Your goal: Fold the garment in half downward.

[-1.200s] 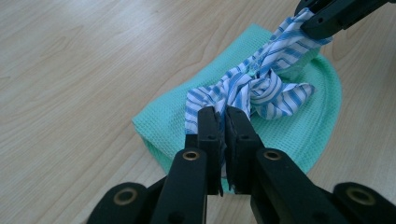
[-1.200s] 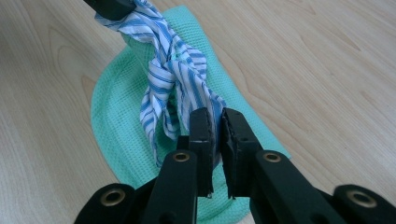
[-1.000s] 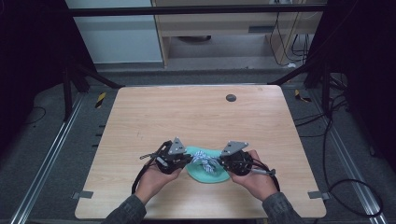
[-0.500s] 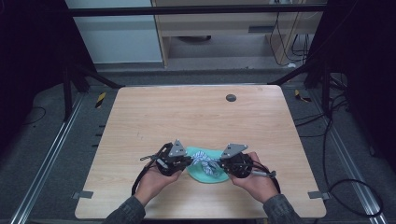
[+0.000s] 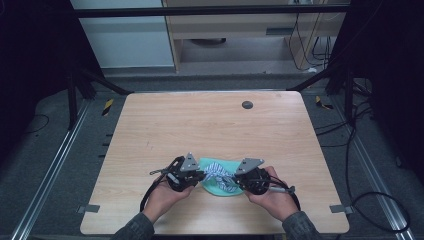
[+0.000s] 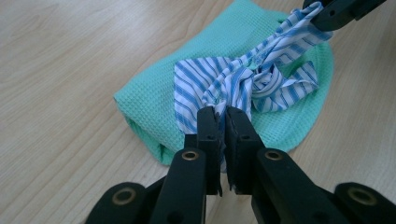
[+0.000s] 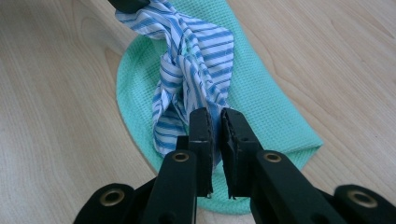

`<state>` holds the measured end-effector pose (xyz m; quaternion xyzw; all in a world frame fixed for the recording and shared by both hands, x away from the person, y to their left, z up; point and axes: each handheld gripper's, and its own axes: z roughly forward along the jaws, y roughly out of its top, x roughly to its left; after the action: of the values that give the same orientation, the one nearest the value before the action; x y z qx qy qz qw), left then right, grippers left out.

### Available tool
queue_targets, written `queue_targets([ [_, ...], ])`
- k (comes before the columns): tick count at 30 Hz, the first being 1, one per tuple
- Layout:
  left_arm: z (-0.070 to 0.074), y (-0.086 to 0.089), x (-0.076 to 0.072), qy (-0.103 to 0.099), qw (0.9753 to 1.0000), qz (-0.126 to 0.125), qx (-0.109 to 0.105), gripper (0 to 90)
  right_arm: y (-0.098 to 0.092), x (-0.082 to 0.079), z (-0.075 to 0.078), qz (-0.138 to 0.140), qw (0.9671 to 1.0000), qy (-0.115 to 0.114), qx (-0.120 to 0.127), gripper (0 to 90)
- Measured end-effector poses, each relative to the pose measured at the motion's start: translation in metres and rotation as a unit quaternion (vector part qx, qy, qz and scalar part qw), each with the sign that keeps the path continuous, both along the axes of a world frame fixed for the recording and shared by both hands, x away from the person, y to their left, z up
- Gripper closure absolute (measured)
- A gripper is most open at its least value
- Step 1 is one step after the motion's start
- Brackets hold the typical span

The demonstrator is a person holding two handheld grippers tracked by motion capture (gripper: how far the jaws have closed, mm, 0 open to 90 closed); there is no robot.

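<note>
The wooden bench (image 5: 215, 135) spreads pale and bare across the high view, with a small dark round mark (image 5: 247, 104) near its far edge. At its near edge, between the person's two hands, lies a folded green waffle-weave cloth (image 5: 216, 184), flat on the wood with its rounded side towards the person. In the left gripper view the green cloth (image 6: 154, 100) shows a thick folded edge at the left, and in the right gripper view (image 7: 275, 116) it runs off to a squared corner at the right.

On top of the green cloth sits a blue-and-white striped cloth (image 5: 221, 176), twisted and bunched into a knot-like tangle at its middle. It is drawn out between the two grippers, one end going to each. In the left gripper view the striped cloth (image 6: 233, 84) rises from the near fingers to the far upper right, where the other gripper's black tip pinches its end. In the right gripper view the striped cloth (image 7: 194, 74) climbs to the upper left, where the other gripper's tip bites it.

The left gripper (image 6: 222, 119), held in the person's left hand (image 5: 165, 195), has its fingers clenched on one end of the striped cloth, with fabric showing in the narrow slit between them. The right gripper (image 7: 214, 121), held in the right hand (image 5: 272, 197), has its fingers clamped likewise on the other end, striped fabric squeezed between the pads.
</note>
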<state>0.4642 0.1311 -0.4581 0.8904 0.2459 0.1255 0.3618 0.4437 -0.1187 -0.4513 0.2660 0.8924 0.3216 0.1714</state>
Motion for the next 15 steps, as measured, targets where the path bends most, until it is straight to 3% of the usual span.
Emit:
queue_targets([
  [9, -0.008, 0.001, -0.008, 0.005, 0.9999, -0.008, 0.004, 85.0, -0.002, -0.01, -0.006, 0.007, 1.0, 0.005, 0.003, 83.0],
  [15, -0.012, 0.003, -0.011, 0.004, 1.0, -0.004, 0.001, 80.0, -0.004, -0.014, -0.01, 0.01, 0.9999, 0.006, 0.002, 83.4],
])
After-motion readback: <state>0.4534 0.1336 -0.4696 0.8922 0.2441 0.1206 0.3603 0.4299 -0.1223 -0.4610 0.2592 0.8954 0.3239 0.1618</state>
